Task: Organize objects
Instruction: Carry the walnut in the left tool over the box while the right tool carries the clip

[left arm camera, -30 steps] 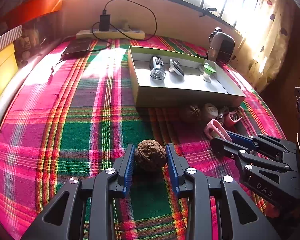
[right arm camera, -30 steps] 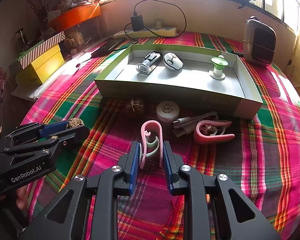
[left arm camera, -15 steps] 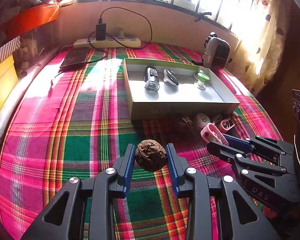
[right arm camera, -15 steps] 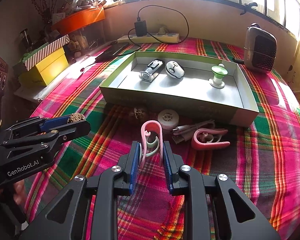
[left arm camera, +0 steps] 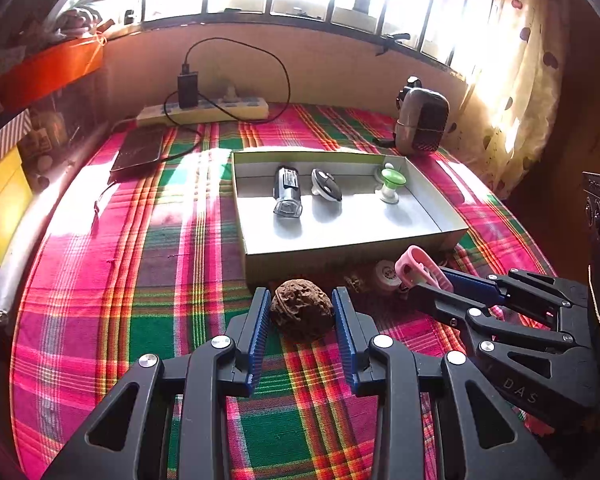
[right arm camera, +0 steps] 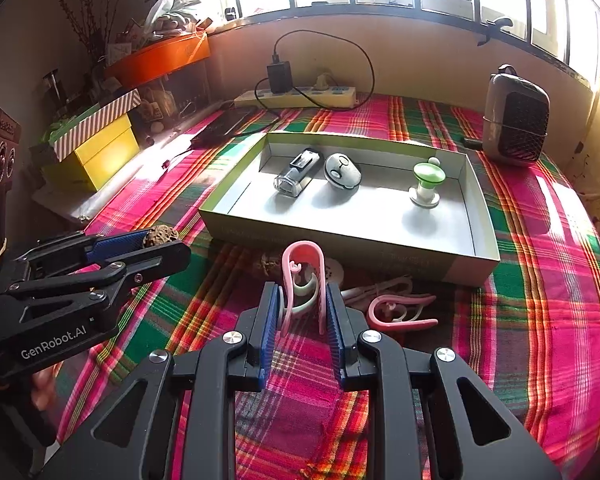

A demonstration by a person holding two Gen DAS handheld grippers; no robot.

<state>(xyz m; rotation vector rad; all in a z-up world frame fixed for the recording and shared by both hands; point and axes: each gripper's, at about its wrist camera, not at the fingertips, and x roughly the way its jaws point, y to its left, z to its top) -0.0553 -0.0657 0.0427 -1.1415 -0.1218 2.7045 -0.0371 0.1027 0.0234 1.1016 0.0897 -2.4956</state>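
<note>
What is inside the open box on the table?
The box holds a bike light, a grey mouse and a green knob. Its near wall hides nothing.

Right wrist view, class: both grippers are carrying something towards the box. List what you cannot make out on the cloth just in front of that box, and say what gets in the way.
- Second walnut: right wrist view, partly hidden behind the pink clip held in the right gripper.
- White round disc: same view, half covered by that clip; its markings are too small to read.
- White cable: its ends are lost in the shadow of the box.
</note>
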